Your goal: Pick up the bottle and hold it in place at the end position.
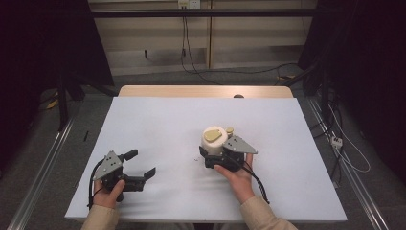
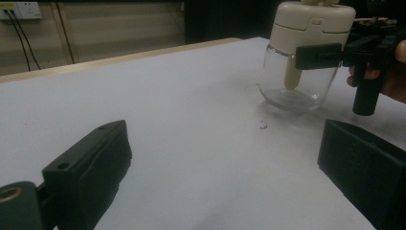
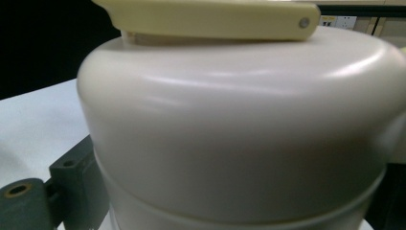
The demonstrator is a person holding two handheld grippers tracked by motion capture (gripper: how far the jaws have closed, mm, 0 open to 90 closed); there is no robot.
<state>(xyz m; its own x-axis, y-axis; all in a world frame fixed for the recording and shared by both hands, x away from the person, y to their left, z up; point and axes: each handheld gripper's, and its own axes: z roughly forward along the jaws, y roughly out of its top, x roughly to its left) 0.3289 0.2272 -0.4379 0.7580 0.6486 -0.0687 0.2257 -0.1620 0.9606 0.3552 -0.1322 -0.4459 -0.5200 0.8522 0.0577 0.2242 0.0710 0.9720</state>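
1. High view. The room was dim, with cables on the floor behind and a wall socket (image 1: 187, 4) at the far wall. A white table (image 1: 158, 120) with a wooden far edge took up the middle. A jar (image 1: 214, 140) with a cream lid stood upright right of the table's centre. The right gripper (image 1: 210, 154) was at the jar, its jaws on either side of it, the hand (image 1: 237, 175) behind. The left gripper (image 1: 141, 165) rested near the front left corner, well apart from the jar, jaws wide and holding nothing.

2. Left gripper view. The left gripper's own two jaws stood wide apart over bare table. Farther off stood the jar (image 2: 304, 52): clear glass body, cream lid, a cream stem hanging down inside. Its base appeared to rest on the table. One black jaw of the right gripper (image 2: 318, 56) lay across the jar just under the lid. A small white crumb (image 2: 263, 125) lay on the table near the jar.

3. Right gripper view. The lid (image 3: 239, 124) sat very close in front of the camera, with a flat yellowish flap (image 3: 210, 19) on top. One jaw showed at lower left, beside the jar; the other was hidden.

4. Judgement. Step in hand: taking hold of the jar at its neck. Jaws looked closed on it, though contact on the hidden side could not be confirmed.

5. Next move would call for a firm, level grip, since glass is smooth, and perhaps the left gripper coming over to work the lid.
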